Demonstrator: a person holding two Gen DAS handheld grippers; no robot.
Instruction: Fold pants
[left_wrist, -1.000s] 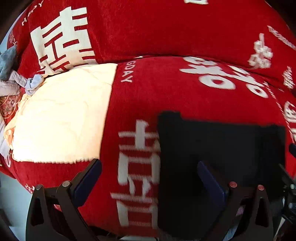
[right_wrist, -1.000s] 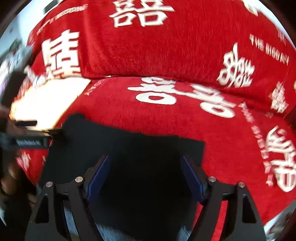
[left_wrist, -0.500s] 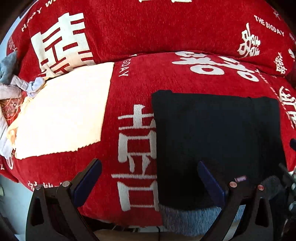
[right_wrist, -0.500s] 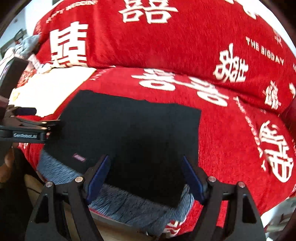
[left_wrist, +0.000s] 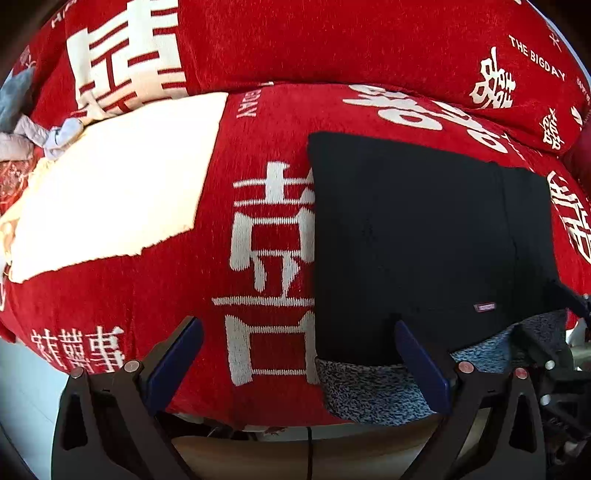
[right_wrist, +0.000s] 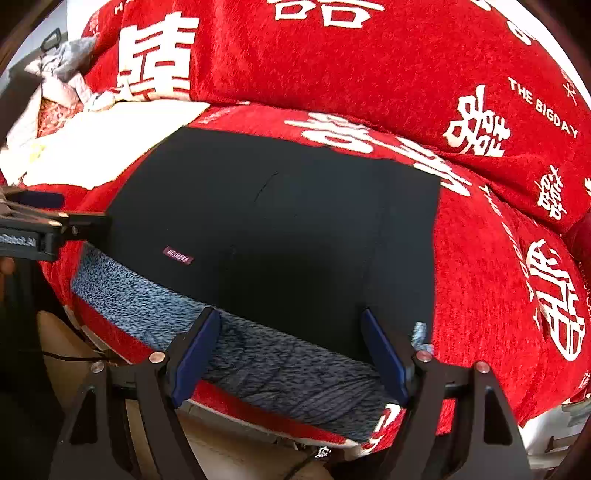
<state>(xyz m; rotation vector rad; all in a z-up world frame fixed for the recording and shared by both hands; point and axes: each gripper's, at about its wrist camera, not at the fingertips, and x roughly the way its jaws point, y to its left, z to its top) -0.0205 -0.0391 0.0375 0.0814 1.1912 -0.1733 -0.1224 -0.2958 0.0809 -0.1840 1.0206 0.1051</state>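
The black pants (left_wrist: 406, 229) lie folded into a flat rectangle on the red sofa seat (left_wrist: 266, 122). Their grey fleecy inside (left_wrist: 369, 391) shows along the near edge and hangs over the seat's front. A small label (right_wrist: 178, 256) sits near that edge. My left gripper (left_wrist: 295, 325) is open, hovering over the pants' left near corner with nothing between its fingers. My right gripper (right_wrist: 289, 314) is open above the pants (right_wrist: 277, 221) and the grey edge (right_wrist: 258, 350), gripping nothing. In the right wrist view the left gripper (right_wrist: 37, 221) shows at the left edge.
A cream cloth (left_wrist: 110, 192) lies flat on the seat left of the pants. Crumpled grey and pink clothes (left_wrist: 22, 122) are piled at the far left. The red back cushion (right_wrist: 332, 55) rises behind. Below the seat front are pale floor and a thin cable (left_wrist: 309, 450).
Both grippers have drawn back toward the sofa's front, still open. More of the pants shows now, and the grey near edge has come into view.
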